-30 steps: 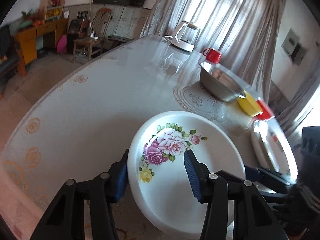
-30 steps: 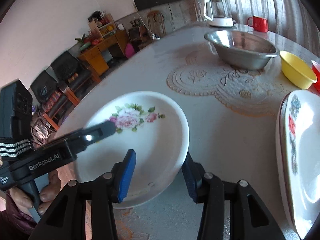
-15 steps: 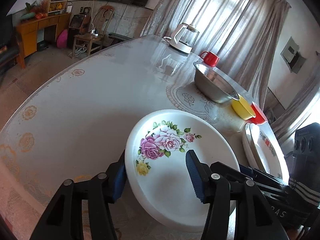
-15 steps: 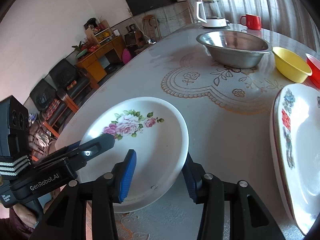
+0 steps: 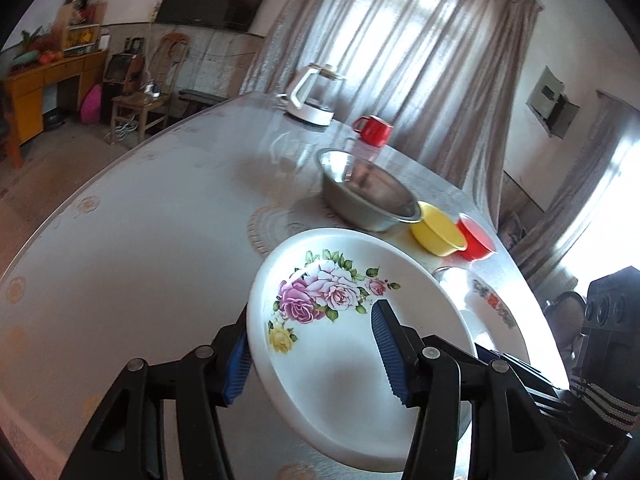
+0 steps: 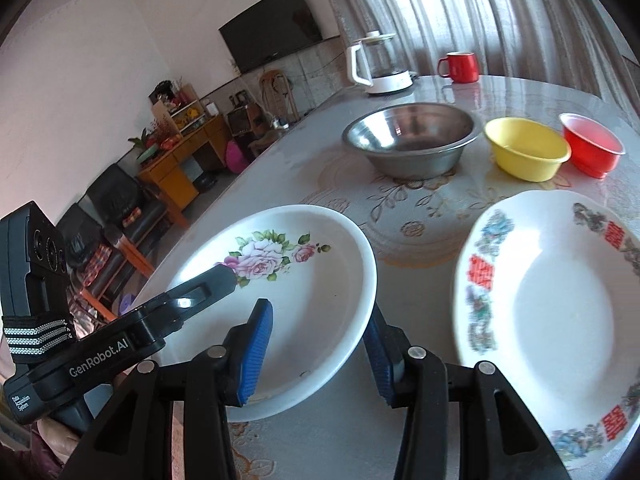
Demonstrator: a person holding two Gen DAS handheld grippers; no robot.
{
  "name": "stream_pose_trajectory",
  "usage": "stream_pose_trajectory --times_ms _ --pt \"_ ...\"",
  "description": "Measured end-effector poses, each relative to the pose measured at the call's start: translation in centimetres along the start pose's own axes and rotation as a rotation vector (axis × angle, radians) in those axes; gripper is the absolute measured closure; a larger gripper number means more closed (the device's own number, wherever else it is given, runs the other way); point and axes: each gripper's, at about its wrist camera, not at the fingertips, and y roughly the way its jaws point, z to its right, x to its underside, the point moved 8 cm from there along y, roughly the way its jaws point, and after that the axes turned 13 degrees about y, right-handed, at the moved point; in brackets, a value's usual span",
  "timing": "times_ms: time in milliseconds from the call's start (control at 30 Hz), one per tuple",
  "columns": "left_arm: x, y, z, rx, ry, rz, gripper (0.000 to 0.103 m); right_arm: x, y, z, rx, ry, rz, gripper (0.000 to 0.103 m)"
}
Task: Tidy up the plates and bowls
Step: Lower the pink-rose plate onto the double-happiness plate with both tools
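Both claws are straddling the rose plate point(image 6: 304, 292) at lower centre of each frame: the left claw point(image 5: 316, 354) and the right claw point(image 6: 320, 354) are each gaping wide around its rim. Whether the pads are actually gripping it, I cannot tell. The red-patterned plate point(image 6: 560, 320) is lying on the surface point(image 6: 420, 224) at lower right, with the steel bowl point(image 6: 412, 140) sitting above.

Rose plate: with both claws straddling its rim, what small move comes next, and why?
Probably carry the rose plate right, toward the red-patterned plate, to stack them. The left claw and right claw straddle opposite rims; whether they pinch it is unclear.
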Motion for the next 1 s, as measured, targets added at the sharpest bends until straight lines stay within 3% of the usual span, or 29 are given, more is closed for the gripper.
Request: stream_pose_trajectory --times_ms 200,533,1000 --pt "-1.5 1.0 5.0 0.087 0.086 -0.004 0.048 -1.5 -3.6 3.2 0.032 0.069 0.079 0.056" --pt "-1.5 4.6 13.2 0.214 0.213 -0.080 0.046 -2.5 -8.7 10.2 0.148 0.202 0.169 0.056" --pt "0.9 7.8 17.0 0.262 0.262 -0.191 0.045 -1.5 -10.0 16.5 0.266 0.311 0.146 0.056"
